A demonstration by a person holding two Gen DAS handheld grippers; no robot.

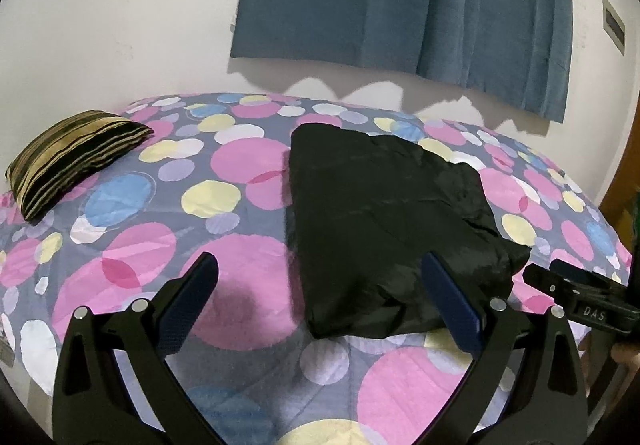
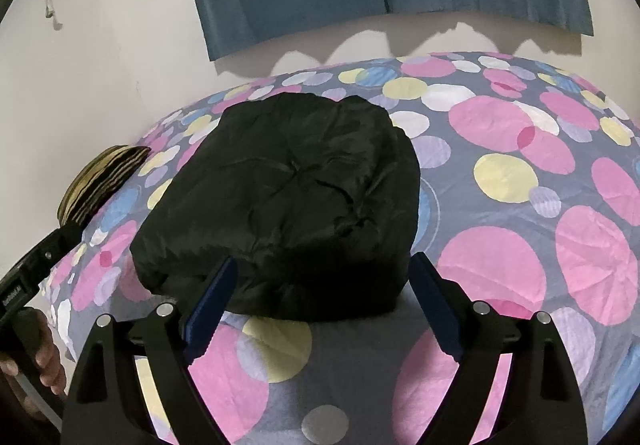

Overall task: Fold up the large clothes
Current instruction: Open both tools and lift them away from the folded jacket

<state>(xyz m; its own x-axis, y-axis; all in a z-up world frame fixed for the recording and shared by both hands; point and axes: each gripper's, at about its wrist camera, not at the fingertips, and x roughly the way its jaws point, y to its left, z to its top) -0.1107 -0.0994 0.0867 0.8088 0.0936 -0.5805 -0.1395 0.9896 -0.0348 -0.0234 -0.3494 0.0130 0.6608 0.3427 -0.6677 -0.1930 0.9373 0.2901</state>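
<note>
Both grippers (image 1: 320,277) (image 2: 322,277) wide open, empty; folded black garment (image 1: 384,221) on bedspread (image 1: 240,165), pillow (image 1: 76,161) left.

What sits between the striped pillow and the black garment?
Nothing: only bare dotted bedsheet separates the striped pillow from the folded black garment, clearest in the left wrist view.

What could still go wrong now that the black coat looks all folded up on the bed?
The black coat is a puffy bundle, and neither the open left gripper nor the open right gripper holds it, so it might spring open. Its near edge looks bulged and uneven, so the fold may slump. It lies on the soft spotted bedspread, which could let it tilt.
</note>
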